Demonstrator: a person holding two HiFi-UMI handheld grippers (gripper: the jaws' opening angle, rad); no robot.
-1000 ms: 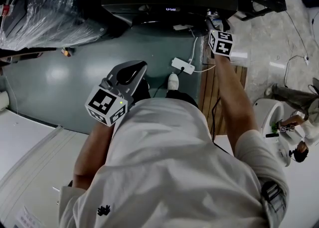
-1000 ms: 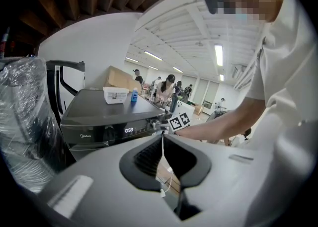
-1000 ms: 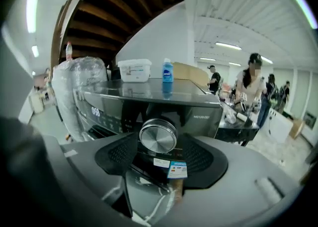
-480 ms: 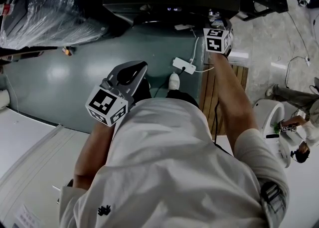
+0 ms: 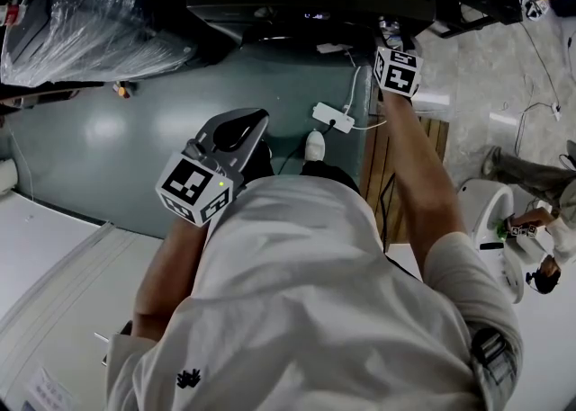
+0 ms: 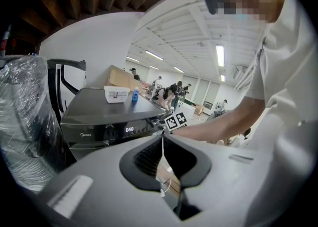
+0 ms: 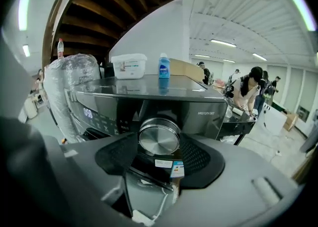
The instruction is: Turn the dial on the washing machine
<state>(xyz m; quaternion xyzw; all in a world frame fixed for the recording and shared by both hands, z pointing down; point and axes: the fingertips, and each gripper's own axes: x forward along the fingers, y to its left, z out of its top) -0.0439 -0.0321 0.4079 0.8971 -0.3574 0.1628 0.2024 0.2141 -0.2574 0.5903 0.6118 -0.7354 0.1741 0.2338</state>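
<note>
The right gripper [image 7: 159, 141] is up against the front of the washer [image 7: 213, 121]. Its jaws are spread wide and clamped on the dial [image 7: 159, 135], with a pad against the rim on either side. The dial is a round brushed-metal knob on the dark front panel, just under the top edge and to the right of the display [image 6: 129, 129]. In the head view it can't be seen at all: the washer's top and the right gripper's cube [image 5: 398, 72] cover it, and the jaws there are lost in shadow. The left gripper [image 6: 162, 134] is held back near the person's body, well apart from the washer, jaws together on nothing. A white cable [image 6: 162, 166] on the floor shows through the gap behind the tips. A tub [image 7: 128, 66] and a blue bottle [image 7: 164, 66] stand on the washer's top. A sticker [image 7: 171, 166] below the dial is too small to read. The person's shirt [image 5: 306, 310] blocks the lower half of the head view.
</note>
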